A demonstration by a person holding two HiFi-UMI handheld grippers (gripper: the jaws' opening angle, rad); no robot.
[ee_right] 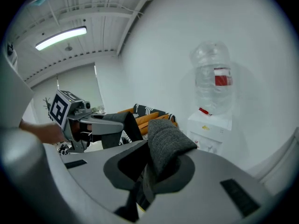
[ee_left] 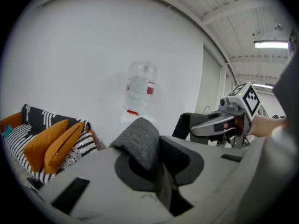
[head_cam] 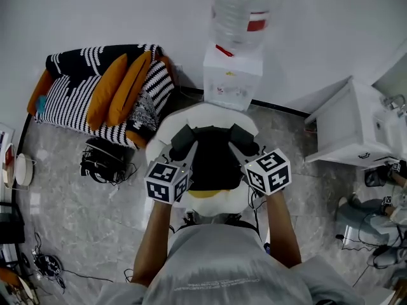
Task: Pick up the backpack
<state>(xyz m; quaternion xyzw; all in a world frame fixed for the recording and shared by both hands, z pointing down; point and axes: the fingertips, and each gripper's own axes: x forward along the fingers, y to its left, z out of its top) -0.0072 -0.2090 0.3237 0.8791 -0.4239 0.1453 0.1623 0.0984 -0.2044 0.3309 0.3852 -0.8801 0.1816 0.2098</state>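
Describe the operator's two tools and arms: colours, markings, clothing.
The left tool and right tool match: light-grey moulded bodies with dark pads set into the jaws. Each carries a white marker cube printed with black square codes. Both forearms are bare below a short-sleeved grey T-shirt with faint white print.

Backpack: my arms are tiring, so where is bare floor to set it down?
Bare floor lies left of the white chair, below the black tangle by the sofa. Another patch runs between chair and white cabinet. Crowded: cables at the left edge, clutter bottom right.
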